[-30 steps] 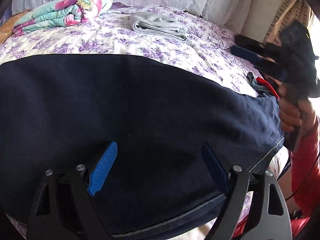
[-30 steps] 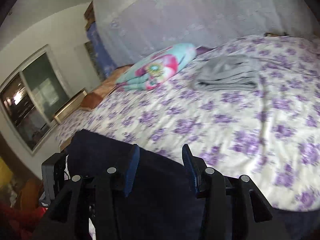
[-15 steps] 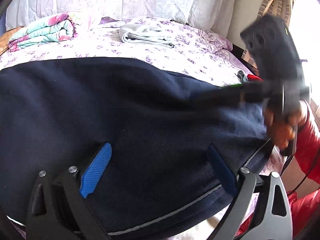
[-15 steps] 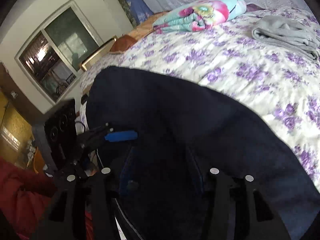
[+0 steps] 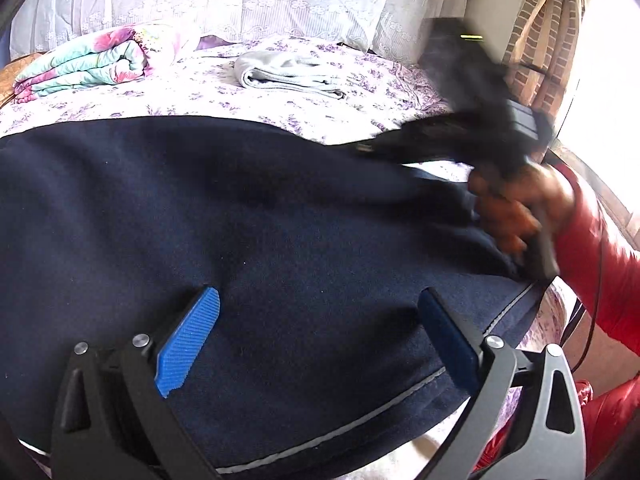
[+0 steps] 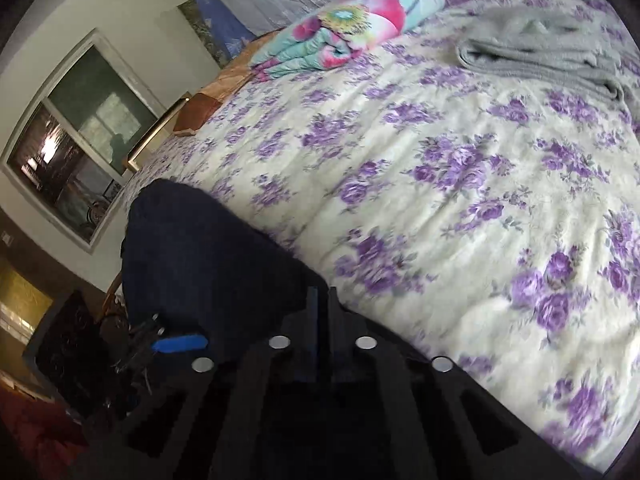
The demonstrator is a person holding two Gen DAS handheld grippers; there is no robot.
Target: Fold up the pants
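Your right gripper [image 6: 323, 300] has just pinched shut on the navy pants [image 5: 280, 220] while the left gripper [image 5: 320, 332] has just spread wide, so lifting now could drag the bed's [image 6: 460, 200] near-edge fold crooked.

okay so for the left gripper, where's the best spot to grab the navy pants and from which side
Probably the near hem of the navy pants, at the grey-piped edge in front of the open left gripper. Come from the bed's near side, one pad under: that edge hangs free, while the middle lies flat.

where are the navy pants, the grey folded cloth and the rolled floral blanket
navy pants [image 5: 280, 216], left wrist view, middle of the spread fabric
grey folded cloth [image 5: 288, 72], left wrist view, its top layer
rolled floral blanket [image 6: 344, 28], right wrist view, its rolled end
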